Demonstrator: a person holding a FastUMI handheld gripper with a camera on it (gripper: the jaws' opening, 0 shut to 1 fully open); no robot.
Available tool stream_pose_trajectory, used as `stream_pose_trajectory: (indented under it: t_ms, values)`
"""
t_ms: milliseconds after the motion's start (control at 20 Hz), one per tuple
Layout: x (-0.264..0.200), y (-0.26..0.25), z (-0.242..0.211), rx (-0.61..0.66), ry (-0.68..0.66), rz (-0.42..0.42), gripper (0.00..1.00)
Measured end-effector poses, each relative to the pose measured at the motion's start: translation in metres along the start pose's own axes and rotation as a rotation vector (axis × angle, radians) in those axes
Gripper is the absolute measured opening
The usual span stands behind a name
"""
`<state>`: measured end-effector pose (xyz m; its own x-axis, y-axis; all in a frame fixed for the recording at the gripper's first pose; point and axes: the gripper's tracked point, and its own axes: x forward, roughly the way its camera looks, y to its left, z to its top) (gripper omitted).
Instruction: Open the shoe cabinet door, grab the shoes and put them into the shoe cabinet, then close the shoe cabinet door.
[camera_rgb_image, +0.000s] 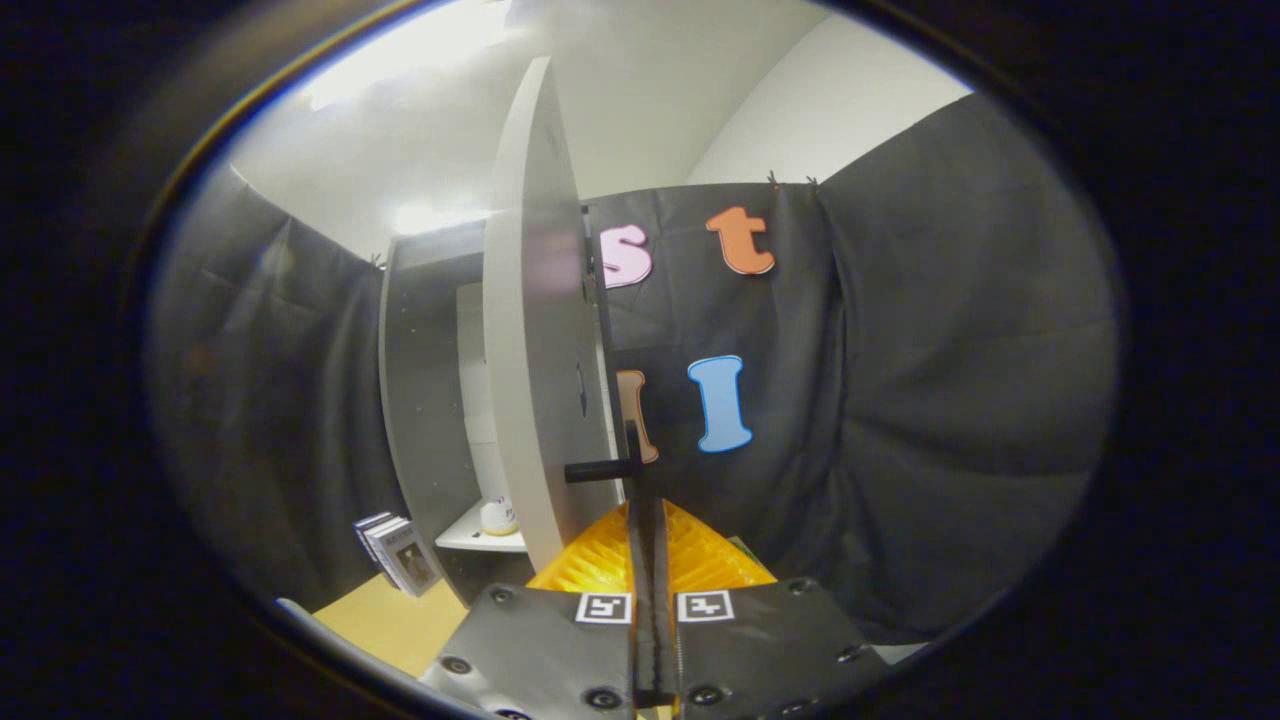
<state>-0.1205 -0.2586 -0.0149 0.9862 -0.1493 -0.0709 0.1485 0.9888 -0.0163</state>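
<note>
- cabinet door (530, 330) stood swung out, edge-on just ahead of the fingers; a stiff, light board by the look, likely to turn freely on its hinges.
- cabinet (425, 400) lay open beyond it, a shoe (498, 516) on its shelf.
- handle (600, 470), a small dark peg, looked the best hold.
- gripper (649, 520) had its jaws pressed together, the tips at the handle; whether they pinched anything i could not tell.

Door (535, 330) ajar ahead of fingers (600, 560) (shelf (480, 540) behind).

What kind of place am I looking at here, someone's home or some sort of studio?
Most likely a staged booth rather than a real home: dark cloth hangs as walls around a lone grey shoe cabinet, its door swung open. The gripper, fingers shut, sits by the door's handle.
</note>
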Motion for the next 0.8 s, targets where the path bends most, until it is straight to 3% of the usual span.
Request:
stream_pose_trajectory:
  t_ms: [350,800]
  values:
    - [-0.031,-0.025,-0.001,0.013,-0.009,-0.073,0.02]
    - [-0.058,0.021,-0.004,-0.011,-0.042,-0.009,0.02]
